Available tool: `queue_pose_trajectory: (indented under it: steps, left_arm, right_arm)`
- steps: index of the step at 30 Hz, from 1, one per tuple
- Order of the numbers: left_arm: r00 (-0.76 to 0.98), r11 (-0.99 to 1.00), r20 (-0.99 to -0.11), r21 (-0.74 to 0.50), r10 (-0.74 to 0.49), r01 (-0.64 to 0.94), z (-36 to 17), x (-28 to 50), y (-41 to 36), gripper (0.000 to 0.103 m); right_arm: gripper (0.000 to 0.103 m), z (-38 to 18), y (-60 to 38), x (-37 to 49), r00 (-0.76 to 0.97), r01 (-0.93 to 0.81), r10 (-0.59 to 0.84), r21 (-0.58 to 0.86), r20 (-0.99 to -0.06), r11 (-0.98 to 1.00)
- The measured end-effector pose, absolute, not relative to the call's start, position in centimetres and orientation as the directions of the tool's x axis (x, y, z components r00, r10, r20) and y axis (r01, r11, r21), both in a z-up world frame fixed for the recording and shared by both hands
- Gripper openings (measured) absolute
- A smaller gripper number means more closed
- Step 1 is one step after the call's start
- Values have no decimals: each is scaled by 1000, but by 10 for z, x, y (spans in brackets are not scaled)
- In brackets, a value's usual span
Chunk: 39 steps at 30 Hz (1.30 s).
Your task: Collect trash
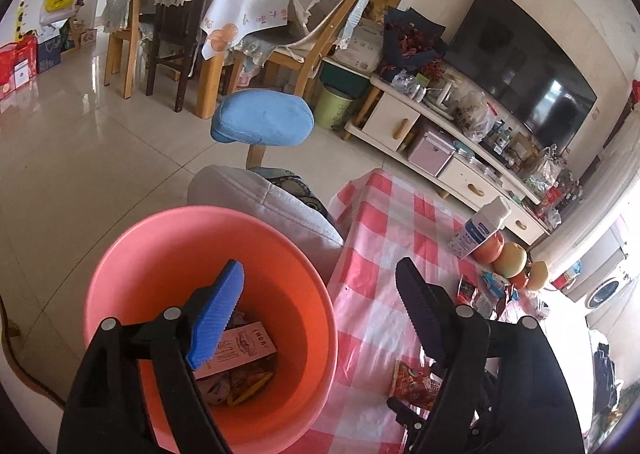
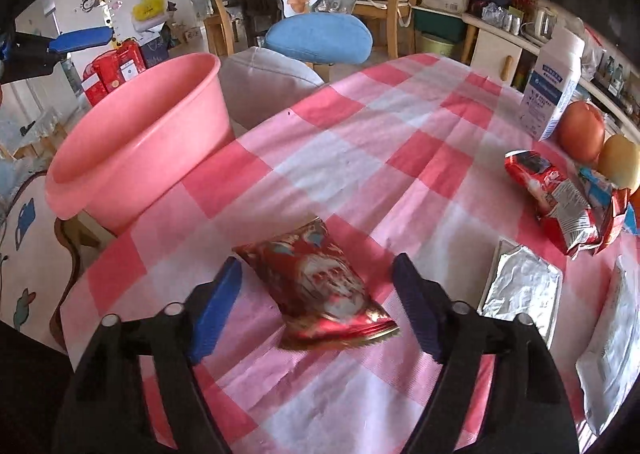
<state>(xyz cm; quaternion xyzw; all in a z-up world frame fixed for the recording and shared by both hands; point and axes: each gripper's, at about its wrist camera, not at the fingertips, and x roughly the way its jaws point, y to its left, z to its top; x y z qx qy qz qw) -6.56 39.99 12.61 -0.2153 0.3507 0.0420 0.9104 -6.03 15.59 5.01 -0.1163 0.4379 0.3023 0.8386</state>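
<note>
Wrappers (image 1: 244, 370) lie at the bottom of the pink bucket (image 1: 168, 238), above which the left hand-held gripper (image 1: 320, 294) hangs released and empty. The right hand-held gripper (image 2: 316, 294), also spread wide, straddles a red snack packet (image 2: 316, 286) lying on the checked surface (image 2: 360, 158) without gripping it.

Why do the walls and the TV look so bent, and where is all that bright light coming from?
Left wrist view: the fisheye lens curves the TV and blacks out the corners; daylight glares white at the right edge and shines off the floor tiles. Right wrist view: the checked tablecloth bulges like a dome; the red snack bag looks slightly soft, and the foil packet glints.
</note>
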Motion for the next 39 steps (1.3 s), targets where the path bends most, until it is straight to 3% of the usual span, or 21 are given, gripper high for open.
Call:
queue_pose_trajectory:
  steps: [2, 5, 13, 21, 24, 26, 28, 31, 34, 39]
  left_arm:
    - [747, 903, -661, -363, -74, -232, 126, -65, 400, 80]
    - [743, 904, -666, -357, -70, -234, 125, -65, 399, 81]
    - [752, 894, -658, -356, -35, -270, 128, -72, 406, 82]
    - [793, 814, -608, -448, 26, -370, 136, -91, 442, 85]
    - [812, 778, -581, -484, 55, -400, 137, -100, 458, 85]
    - [817, 761, -573, -501, 66, -413, 135, -104, 466, 88]
    - [816, 749, -575, -510, 69, -423, 132, -105, 471, 89]
    - [817, 754, -572, -507, 68, -417, 130, -103, 472, 89]
    - [826, 795, -560, -470, 67, -383, 133, -98, 460, 90]
    - [837, 865, -548, -414, 12, -283, 140, -87, 431, 95]
  right_arm:
    - [57, 50, 156, -60, 446, -608, 393, 50, -804, 793]
    - [47, 51, 156, -62, 446, -612, 384, 38, -808, 790]
    - [44, 56, 154, -69, 452, -599, 418, 79, -788, 797]
    - [44, 119, 212, -75, 437, -681, 570, 157, -696, 715]
    - [46, 134, 249, -71, 412, -718, 606, 167, -680, 676]
    - [63, 134, 272, -68, 401, -733, 609, 158, -685, 661]
    - [73, 130, 281, -68, 414, -734, 593, 131, -690, 666]
    - [75, 123, 267, -67, 422, -699, 594, 172, -685, 694]
    - [83, 119, 232, -68, 462, -645, 588, 204, -664, 737]
    - [86, 116, 175, -73, 535, -564, 509, 162, -674, 809]
